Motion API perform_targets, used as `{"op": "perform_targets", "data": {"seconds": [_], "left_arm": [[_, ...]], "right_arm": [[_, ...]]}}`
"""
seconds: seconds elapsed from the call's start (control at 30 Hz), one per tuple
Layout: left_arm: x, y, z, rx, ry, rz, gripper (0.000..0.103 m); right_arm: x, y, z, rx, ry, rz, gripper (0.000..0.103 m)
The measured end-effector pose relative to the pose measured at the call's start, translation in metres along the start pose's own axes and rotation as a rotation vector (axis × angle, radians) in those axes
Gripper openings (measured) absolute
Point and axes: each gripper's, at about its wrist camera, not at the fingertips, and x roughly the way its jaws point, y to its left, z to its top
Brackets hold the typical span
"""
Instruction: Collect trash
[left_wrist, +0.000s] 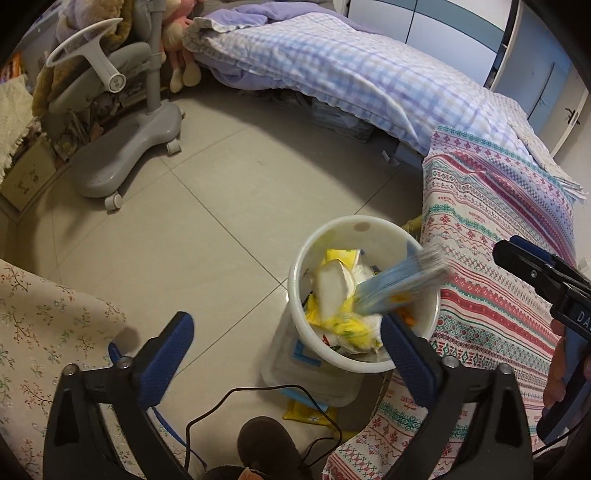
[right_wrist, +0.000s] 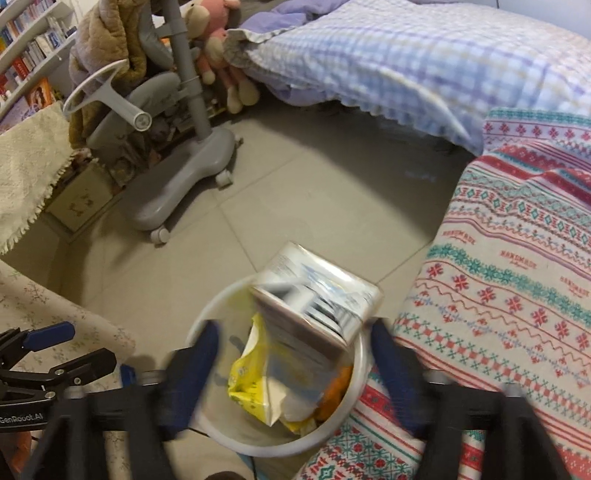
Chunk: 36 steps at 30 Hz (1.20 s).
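So there's a white trash bin (left_wrist: 364, 291) sitting on the tiled floor (left_wrist: 207, 236), tucked right beside the corner of a sofa draped in a patterned cover (left_wrist: 498, 266). It's stuffed with yellow wrappers (left_wrist: 343, 321) already. A carton (right_wrist: 314, 302) is blurred over the bin's rim, touching neither pad as far as I can tell. The right gripper (right_wrist: 291, 373) sits over the bin with its jaws spread and nothing clamped. The left gripper (left_wrist: 284, 354) is wide apart too, empty, near the bin's near rim. Grey chair base (left_wrist: 122, 158) is well apart.
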Motion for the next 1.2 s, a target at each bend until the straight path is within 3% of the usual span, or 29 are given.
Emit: {"op": "perform_targets", "data": {"seconds": [0.3,0.43,0.8,1.0,1.2], "left_arm": [[-0.028,-0.034,-0.014,0.037,-0.038,-0.048,0.103],[-0.043,-0.059,-0.03,0.083,-0.065,-0.08,0.103],[-0.063,-0.12,-0.093,0.146,-0.079,-0.191,0.103],[-0.058,-0.142,-0.132,0.144,-0.073,-0.162,0.103],[-0.057,-0.152,-0.143,0.164,-0.11,-0.1,0.103]], "right_arm": [[-0.047,-0.012,-0.01,-0.014,-0.032,-0.087,0.082],[-0.08,-0.02,-0.027,-0.017,-0.047,-0.164,0.084],[-0.174,-0.051,-0.118,0.045,-0.11,-0.397,0.093],[-0.202,-0.068,-0.161,0.129,-0.152,-0.455,0.096],[-0.208,-0.071,-0.184,0.14,-0.172,-0.458,0.096]]}}
